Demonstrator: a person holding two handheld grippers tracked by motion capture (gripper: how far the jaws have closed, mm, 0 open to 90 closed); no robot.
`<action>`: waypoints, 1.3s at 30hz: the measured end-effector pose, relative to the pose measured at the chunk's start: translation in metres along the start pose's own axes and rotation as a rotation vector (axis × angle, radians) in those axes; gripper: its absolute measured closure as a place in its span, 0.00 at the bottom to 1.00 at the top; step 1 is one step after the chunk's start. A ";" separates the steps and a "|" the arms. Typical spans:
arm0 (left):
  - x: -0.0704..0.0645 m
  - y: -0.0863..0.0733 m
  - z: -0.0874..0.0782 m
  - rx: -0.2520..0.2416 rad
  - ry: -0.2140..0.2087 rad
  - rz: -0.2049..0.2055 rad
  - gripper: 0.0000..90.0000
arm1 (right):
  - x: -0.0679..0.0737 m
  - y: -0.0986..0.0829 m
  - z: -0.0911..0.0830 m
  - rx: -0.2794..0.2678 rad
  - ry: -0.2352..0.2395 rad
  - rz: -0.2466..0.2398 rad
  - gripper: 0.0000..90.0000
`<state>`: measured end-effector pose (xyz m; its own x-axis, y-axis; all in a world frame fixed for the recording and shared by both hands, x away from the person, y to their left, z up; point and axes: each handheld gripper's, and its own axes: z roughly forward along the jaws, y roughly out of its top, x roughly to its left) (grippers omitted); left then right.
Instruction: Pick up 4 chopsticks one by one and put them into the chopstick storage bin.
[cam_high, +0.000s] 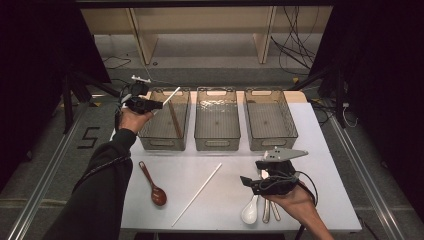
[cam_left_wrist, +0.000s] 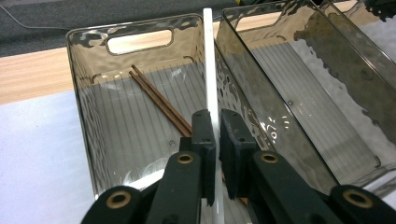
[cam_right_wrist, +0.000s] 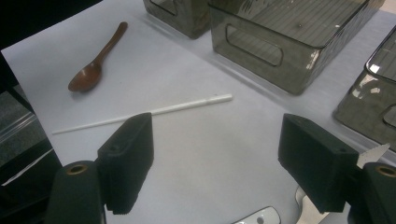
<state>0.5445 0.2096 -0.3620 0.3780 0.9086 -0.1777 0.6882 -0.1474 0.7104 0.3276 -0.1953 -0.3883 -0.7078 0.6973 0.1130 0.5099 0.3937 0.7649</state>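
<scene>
— White chopstick (cam_left_wrist: 208, 70) clamped in our left gripper (cam_left_wrist: 218, 135), over the left bin (cam_left_wrist: 88, 84) holding the brown pair (cam_left_wrist: 159, 100). Remaining?
— Second white stick (cam_high: 197, 194), three spoons on desk (cam_high: 310, 130). Right gripper (cam_right_wrist: 217, 163) jaws apart, empty.

White table (cam_high: 330, 150) in a dark room, black curtains (cam_high: 35, 45) on the left and right. Far behind it a pale wooden shelf unit (cam_high: 200, 20), with grey floor (cam_high: 210, 55) under it. Black cables (cam_high: 295, 45) trail on the floor at far right. Metal rail (cam_high: 45, 175) runs along the left, beside a floor marking "5" (cam_high: 89, 137). Light falls mostly on the table.
</scene>
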 end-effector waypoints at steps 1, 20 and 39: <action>0.000 0.000 0.002 0.005 0.003 0.003 0.94 | 0.000 0.000 0.000 0.001 0.001 0.000 0.31; -0.001 0.002 0.018 0.028 0.007 0.001 0.93 | -0.001 0.000 0.000 0.001 0.001 -0.001 0.31; -0.002 0.003 0.017 -0.048 -0.016 -0.024 0.63 | -0.001 -0.001 0.000 0.006 0.005 -0.003 0.31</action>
<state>0.5560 0.2008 -0.3713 0.3722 0.9051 -0.2055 0.6668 -0.1067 0.7376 0.3276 -0.1961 -0.3887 -0.7118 0.6932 0.1133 0.5102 0.3994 0.7617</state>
